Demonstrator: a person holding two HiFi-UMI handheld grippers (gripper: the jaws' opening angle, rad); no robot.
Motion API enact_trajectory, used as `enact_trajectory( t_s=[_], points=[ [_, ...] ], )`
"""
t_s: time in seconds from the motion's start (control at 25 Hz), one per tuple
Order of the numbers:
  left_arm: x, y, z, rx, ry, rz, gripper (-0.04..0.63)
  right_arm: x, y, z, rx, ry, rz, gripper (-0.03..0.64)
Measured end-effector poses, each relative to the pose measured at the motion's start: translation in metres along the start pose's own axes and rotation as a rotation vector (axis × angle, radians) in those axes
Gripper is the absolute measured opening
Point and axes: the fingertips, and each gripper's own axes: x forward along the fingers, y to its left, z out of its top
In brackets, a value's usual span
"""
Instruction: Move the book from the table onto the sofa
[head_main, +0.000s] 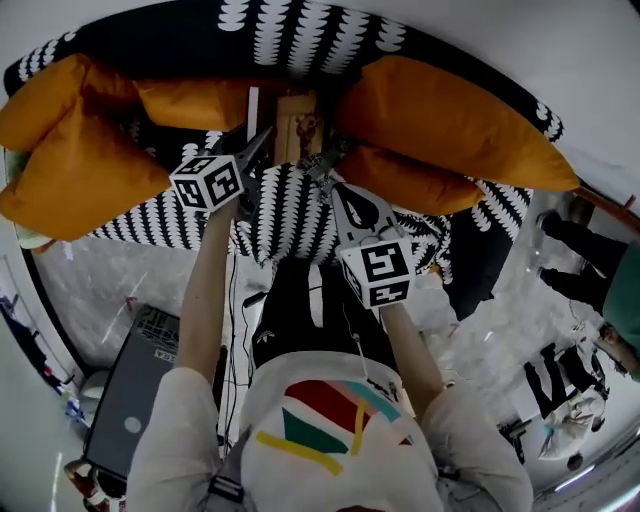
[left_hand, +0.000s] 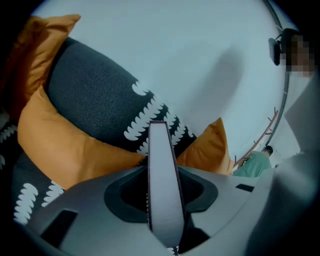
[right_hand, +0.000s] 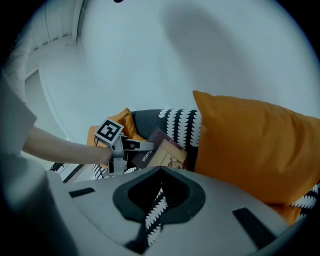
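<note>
Your left claw (head_main: 258, 145): jaws partway closed, clamped on book (head_main: 300, 125), held edge-on ahead of claw over sofa (head_main: 290, 215) seat, likely to slip it between orange cushions (head_main: 450, 120). Your right claw (right_hand: 160, 172): tips together, empty, near book, probably ready to steady it.

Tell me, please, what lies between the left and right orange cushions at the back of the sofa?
The book is there, clamped in the left gripper, with the sofa and its patterned fabric below it. The head view shows this best.
</note>
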Motion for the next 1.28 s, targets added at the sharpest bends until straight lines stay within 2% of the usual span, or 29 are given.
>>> enact_trajectory(
  t_s=[0.24, 0.4, 0.56, 0.68, 0.76, 0.8, 0.84, 0.92, 1.0, 1.08, 1.28],
  points=[
    [0.031, 0.009, 0.007, 0.05, 0.113, 0.007, 0.153, 0.006, -0.002, 0.012, -0.02, -0.035, 0.015, 0.012],
    [0.037, 0.013, 0.027, 0.072, 0.132, 0.034, 0.153, 0.007, -0.006, 0.014, -0.009, -0.027, -0.005, 0.012],
    [0.053, 0.023, 0.012, 0.132, 0.182, 0.097, 0.153, 0.014, -0.013, -0.005, -0.005, -0.003, -0.013, 0.012],
    [0.055, 0.027, 0.006, 0.194, 0.173, 0.123, 0.153, 0.016, -0.013, -0.011, -0.005, 0.0, -0.014, 0.012],
    [0.055, 0.027, 0.007, 0.237, 0.148, 0.146, 0.158, 0.016, -0.013, -0.01, -0.008, -0.005, -0.015, 0.012],
    [0.055, 0.025, 0.009, 0.255, 0.126, 0.161, 0.188, 0.014, -0.013, -0.008, -0.01, -0.008, -0.016, 0.012],
    [0.054, 0.022, 0.015, 0.269, 0.097, 0.176, 0.254, 0.013, -0.013, -0.005, -0.014, -0.011, -0.016, 0.012],
    [0.049, 0.017, 0.034, 0.296, 0.023, 0.217, 0.346, 0.009, -0.012, 0.004, -0.024, -0.019, -0.02, 0.012],
    [0.038, 0.013, 0.055, 0.322, -0.051, 0.257, 0.393, 0.007, -0.01, 0.013, -0.038, -0.029, -0.027, 0.012],
    [0.022, 0.003, 0.069, 0.337, -0.109, 0.258, 0.405, 0.002, -0.005, 0.018, -0.052, -0.039, -0.033, 0.012],
    [-0.038, -0.048, 0.11, 0.378, -0.247, 0.204, 0.405, -0.013, 0.01, 0.046, -0.106, -0.076, -0.037, 0.012]
  ],
)
